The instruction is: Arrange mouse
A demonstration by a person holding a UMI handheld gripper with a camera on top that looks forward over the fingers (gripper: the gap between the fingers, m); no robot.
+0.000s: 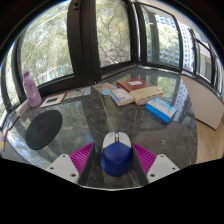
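Note:
A blue and white mouse lies on the glass table, between my two fingers and near their tips. My gripper is open. The left pad and the right pad stand on either side of the mouse, each with a dark gap to it. A round black mouse mat lies on the table to the left, beyond the left finger.
A pink bottle stands at the far left. Papers lie beside it. A stack of books and a blue book lie at the far right. Windows ring the table.

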